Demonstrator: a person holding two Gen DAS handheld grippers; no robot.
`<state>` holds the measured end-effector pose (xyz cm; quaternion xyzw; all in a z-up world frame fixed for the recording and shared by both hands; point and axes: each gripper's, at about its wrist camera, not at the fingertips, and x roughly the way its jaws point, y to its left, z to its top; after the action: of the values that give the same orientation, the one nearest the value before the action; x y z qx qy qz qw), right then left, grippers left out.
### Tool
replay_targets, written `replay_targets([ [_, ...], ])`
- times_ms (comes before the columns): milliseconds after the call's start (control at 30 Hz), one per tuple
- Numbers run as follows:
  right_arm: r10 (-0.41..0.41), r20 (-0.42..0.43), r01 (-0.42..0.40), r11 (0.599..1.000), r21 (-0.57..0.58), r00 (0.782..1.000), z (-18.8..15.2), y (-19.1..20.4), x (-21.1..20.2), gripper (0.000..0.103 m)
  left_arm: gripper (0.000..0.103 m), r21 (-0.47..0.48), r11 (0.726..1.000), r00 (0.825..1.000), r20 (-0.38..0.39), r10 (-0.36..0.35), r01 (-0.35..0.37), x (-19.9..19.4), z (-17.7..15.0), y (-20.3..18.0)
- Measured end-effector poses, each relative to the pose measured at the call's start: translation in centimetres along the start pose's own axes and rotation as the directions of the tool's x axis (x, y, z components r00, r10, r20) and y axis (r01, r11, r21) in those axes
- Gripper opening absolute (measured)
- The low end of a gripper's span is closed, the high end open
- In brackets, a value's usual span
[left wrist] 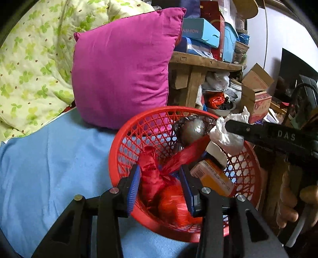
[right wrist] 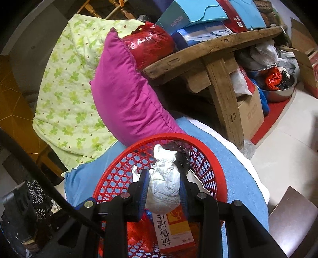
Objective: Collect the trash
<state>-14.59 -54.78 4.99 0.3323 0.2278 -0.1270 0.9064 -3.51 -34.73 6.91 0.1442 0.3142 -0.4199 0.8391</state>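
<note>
A red basket sits on a blue sheet, just in front of a pink pillow that leans on a green-flowered quilt. The left gripper reaches down into the basket with its blue-padded jaws apart on either side of a red bag; a strap of that bag runs up between them, and the left wrist view does not show the pads pressing it. Beside the bag lies an orange box, and a dark, shiny wad rests against the basket's far wall. The right gripper is clamped on a crumpled white tissue, both pads pressed into its sides, and holds it over the basket's open mouth, above the box with its printed red characters. In the left wrist view the same tissue hangs at the tip of the right gripper's black finger, just beside the dark wad. Behind the pillow stands a worn wooden bench stacked with blue cartons, and a metal bowl of scraps lies on the floor beneath it.
</note>
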Motion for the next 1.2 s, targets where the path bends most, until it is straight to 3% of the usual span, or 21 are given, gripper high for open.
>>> replay_targets([
  [67,0.002,-0.002,-0.002,1.000,0.003,1.000,0.0,0.1,-0.1,0.033,0.054,-0.009,1.000,1.000,0.004,-0.010,0.010,-0.4,-0.3,0.2],
  [267,0.035,-0.010,-0.035,0.999,0.001,0.999,-0.3,0.9,-0.4,0.038,0.066,-0.022,1.000,0.999,0.024,0.022,-0.021,-2.1,-1.2,0.8],
  [433,0.068,-0.025,-0.069,0.998,-0.015,0.997,-0.8,2.3,-0.4,0.039,0.069,-0.038,0.995,0.995,0.035,0.093,-0.091,-4.0,-2.1,1.9],
  [500,0.076,-0.026,-0.076,0.997,-0.024,0.997,-1.1,3.2,-0.5,0.059,0.071,-0.041,0.992,0.992,0.038,0.117,-0.115,-4.5,-2.4,2.2],
  [533,0.074,-0.017,-0.074,0.997,-0.031,0.997,-1.2,3.6,-0.7,0.062,0.072,-0.044,0.991,0.991,0.039,0.127,-0.126,-4.8,-2.6,2.4],
  [1200,0.111,0.034,-0.106,0.985,-0.136,0.993,-2.2,9.3,-3.7,0.062,0.074,-0.084,0.979,0.980,0.055,0.190,-0.185,-8.8,-4.4,3.6],
])
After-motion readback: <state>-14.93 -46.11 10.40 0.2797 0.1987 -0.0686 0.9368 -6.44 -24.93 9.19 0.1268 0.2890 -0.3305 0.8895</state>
